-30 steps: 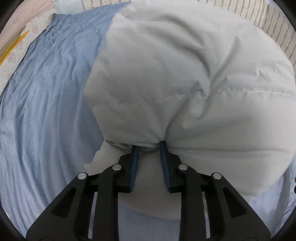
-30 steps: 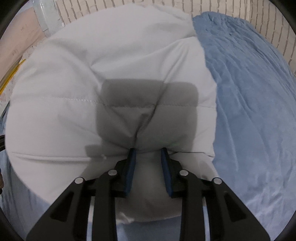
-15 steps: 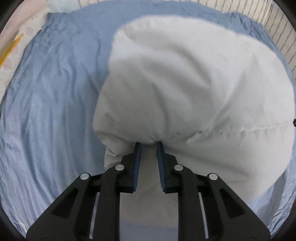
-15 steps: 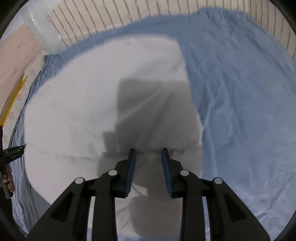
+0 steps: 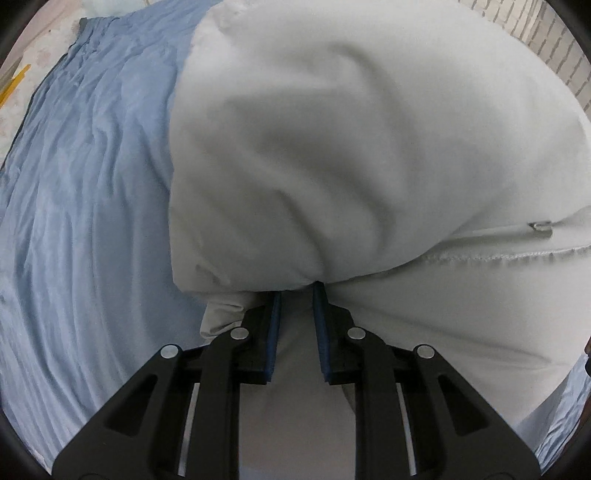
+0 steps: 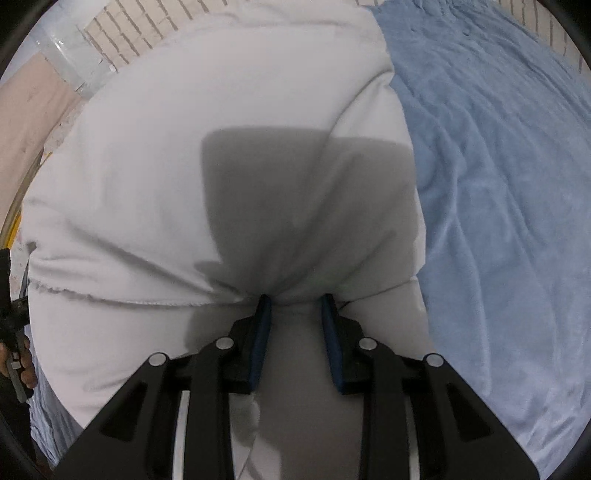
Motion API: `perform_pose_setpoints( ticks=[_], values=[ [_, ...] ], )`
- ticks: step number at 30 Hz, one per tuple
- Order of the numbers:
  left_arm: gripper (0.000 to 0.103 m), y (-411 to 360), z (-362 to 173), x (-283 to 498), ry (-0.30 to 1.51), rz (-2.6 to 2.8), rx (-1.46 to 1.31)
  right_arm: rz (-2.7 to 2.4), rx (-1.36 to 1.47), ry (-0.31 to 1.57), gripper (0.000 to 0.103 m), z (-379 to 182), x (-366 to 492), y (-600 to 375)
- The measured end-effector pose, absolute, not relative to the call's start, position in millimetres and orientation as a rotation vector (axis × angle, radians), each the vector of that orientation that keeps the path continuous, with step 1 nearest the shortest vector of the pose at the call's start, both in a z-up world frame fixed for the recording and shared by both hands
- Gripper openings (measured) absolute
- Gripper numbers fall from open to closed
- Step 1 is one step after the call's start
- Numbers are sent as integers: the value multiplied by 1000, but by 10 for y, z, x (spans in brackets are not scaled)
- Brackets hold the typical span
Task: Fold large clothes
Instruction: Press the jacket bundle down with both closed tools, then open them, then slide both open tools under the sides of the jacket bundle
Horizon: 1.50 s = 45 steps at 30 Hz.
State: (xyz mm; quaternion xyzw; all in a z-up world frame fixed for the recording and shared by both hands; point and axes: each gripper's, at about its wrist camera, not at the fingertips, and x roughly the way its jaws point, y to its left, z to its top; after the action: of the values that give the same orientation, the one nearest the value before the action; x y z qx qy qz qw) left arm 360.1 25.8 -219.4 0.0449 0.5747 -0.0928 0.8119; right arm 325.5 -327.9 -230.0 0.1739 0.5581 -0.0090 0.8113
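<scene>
A puffy white padded jacket [image 5: 351, 147] lies bunched on a blue bedsheet [image 5: 85, 192]. My left gripper [image 5: 297, 291] is shut on a pinched fold at the jacket's near left edge; a zipper pull [image 5: 540, 225] shows at the right. In the right wrist view the same white jacket [image 6: 192, 177] fills the left and middle, and my right gripper [image 6: 295, 301] is shut on a gathered fold of it near a stitched seam. The fingertips of both grippers are buried in the fabric.
The blue bedsheet [image 6: 498, 184] spreads to the right of the jacket. A striped wall covering [image 6: 125, 33] runs behind the bed, and a pale floor with a yellow strip [image 5: 14, 83] lies to the left. A hand on the other gripper's handle [image 6: 22, 354] shows at the left edge.
Both grippers have carried their folds of the jacket across the bed, and the jacket now bulges higher and fills more of each view. The left jaws have closed in tighter on the fabric.
</scene>
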Motion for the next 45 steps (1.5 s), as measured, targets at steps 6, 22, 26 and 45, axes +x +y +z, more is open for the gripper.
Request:
perform_pose_setpoints(
  ticks=[6, 22, 26, 45],
  values=[
    [64, 272, -1876, 3328, 1141, -170, 134, -42, 354, 1090, 87, -1967, 2995, -3353],
    [100, 425, -2203, 3216, 1062, -139, 80, -113, 396, 1029, 101, -2014, 2953, -3783],
    [100, 413, -2381, 3209, 1057, -146, 76, -80, 385, 1070, 101, -2228, 2980, -3729],
    [100, 423, -2337, 3215, 1051, -164, 55, 89, 316, 1113, 91, -2336, 2981, -3318]
  ],
)
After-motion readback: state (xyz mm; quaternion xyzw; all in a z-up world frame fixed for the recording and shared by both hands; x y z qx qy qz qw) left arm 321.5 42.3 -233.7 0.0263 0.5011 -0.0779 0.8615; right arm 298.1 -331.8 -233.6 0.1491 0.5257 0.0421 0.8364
